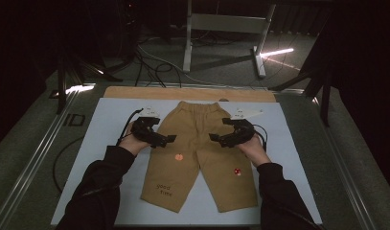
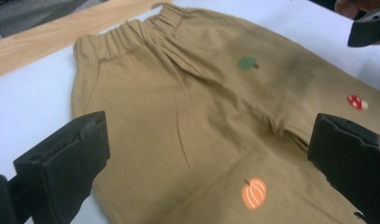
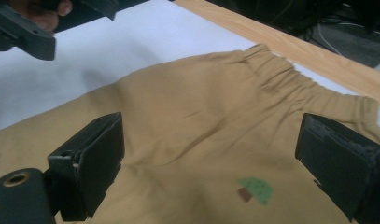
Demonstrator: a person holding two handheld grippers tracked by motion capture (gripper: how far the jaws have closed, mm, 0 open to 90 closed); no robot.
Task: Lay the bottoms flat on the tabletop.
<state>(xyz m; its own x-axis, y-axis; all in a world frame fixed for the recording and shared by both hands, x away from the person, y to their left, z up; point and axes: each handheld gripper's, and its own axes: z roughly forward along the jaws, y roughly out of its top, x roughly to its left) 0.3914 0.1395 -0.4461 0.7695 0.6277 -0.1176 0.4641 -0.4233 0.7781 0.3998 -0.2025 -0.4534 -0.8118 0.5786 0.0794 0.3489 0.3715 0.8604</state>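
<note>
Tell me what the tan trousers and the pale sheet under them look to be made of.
The tan trousers look like soft woven cotton, matte: they crease and the elastic waistband gathers; the small pumpkin motif looks printed, though embroidery can't be ruled out. The pale sheet seems to be smooth paper or thin plastic, flat and faintly glossy. The strip at its far edge shows wood grain, possibly laminate.

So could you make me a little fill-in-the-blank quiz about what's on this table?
1. The tan cotton trousers lie flat on a ____ sheet.
2. Both the left claw and the right claw have jaws that stand ____.
3. The orange print on one leg is a ____.
4. The waistband is gathered with ____.

Missing words: white; open; pumpkin; elastic
</note>
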